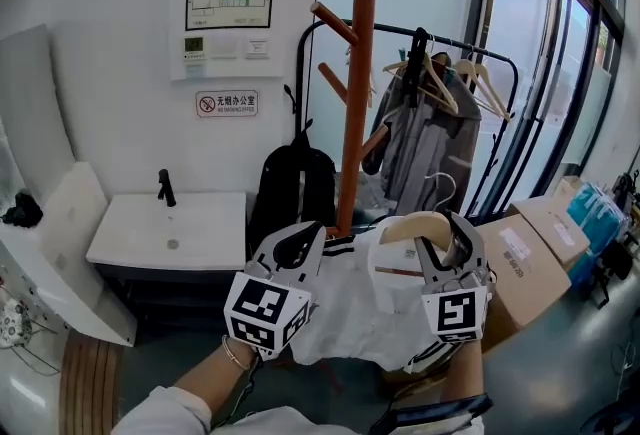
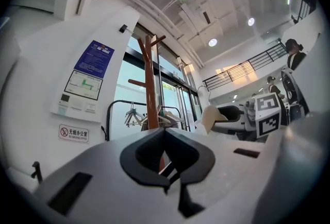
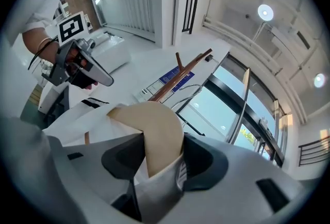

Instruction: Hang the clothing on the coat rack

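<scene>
Right tool (image 3: pixel 164 140) grips hanger (image 3: pixel 154 122), left tool (image 2: pixel 164 133) pinches shirt (image 1: pixel 370 313) edge, coat rack (image 1: pixel 355 73) close ahead.

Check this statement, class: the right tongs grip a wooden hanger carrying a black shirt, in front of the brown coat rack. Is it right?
No. The shirt is white, not black, as the head view shows. The right tongs do grip the wooden hanger carrying it, in front of the brown coat rack.

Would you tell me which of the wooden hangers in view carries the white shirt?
The wooden hanger clamped in the right gripper, in front of the coat rack; the other hangers sit behind on the black rail, one under a grey garment.
</scene>
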A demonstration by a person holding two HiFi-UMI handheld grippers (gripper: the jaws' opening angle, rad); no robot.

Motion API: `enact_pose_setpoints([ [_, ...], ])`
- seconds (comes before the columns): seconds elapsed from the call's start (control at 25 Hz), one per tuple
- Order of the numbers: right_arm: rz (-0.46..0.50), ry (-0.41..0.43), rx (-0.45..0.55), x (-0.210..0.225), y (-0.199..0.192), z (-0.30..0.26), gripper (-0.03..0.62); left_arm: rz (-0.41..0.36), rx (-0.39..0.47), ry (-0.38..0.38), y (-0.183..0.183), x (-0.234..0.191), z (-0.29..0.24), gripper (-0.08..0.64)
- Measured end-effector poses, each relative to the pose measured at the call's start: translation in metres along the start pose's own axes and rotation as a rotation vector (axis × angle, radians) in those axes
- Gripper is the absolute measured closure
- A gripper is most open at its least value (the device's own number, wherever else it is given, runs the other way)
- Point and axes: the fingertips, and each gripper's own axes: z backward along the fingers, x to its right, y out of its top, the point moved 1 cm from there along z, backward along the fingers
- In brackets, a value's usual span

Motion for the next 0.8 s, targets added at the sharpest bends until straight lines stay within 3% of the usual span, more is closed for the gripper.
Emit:
enact_pose_setpoints([
  [0.24, -0.056, 0.058, 0.034, 0.024, 0.027, -0.002, 0.362, -0.030, 0.018, -0.015, 0.039, -0.004, 0.009, 0.554],
  [0.52, -0.036, 0.087, 0.170, 0.072, 0.072, -0.019, 0.362, -0.150, 0.041, -0.005, 0.110, -0.016, 0.004, 0.554],
  [0.8, -0.034, 0.120, 0.253, 0.101, 0.114, -0.043, 0.362, -0.146, 0.051, -0.019, 0.163, -0.029, -0.007, 0.554],
])
